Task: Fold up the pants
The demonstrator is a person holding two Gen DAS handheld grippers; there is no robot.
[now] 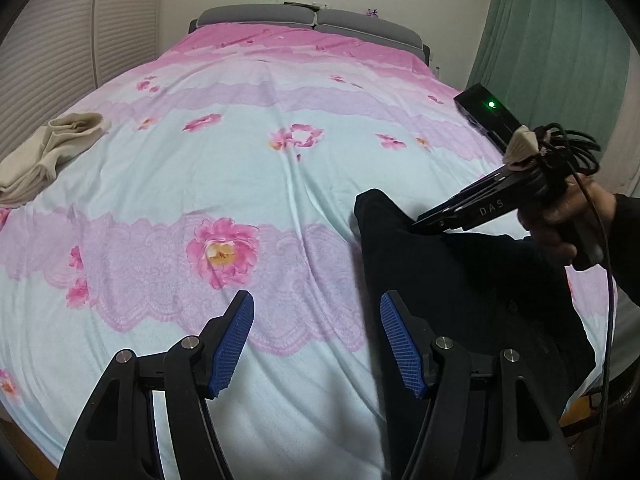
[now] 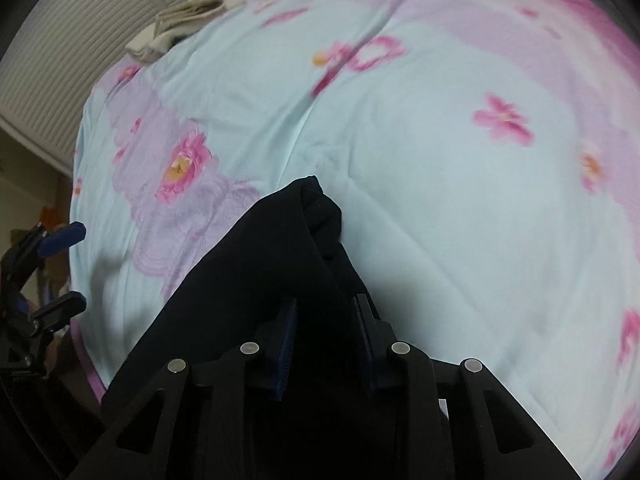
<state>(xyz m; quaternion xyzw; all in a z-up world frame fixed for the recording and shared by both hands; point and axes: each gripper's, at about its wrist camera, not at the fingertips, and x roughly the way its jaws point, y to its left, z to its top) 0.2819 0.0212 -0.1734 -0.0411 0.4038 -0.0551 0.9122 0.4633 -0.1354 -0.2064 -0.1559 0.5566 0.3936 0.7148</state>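
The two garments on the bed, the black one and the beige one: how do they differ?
The black pants sit near the bed's front edge, bunched and clamped in the right gripper; the beige garment lies untouched at the far left edge. One is very dark, the other pale. Both are rumpled fabric.

On the bed (image 1: 280,184): pants (image 1: 460,280) near the front right edge, folded cloth (image 1: 48,156) far off at the left edge. Left claw (image 1: 316,344) just left of the pants, right claw (image 2: 326,344) around them.
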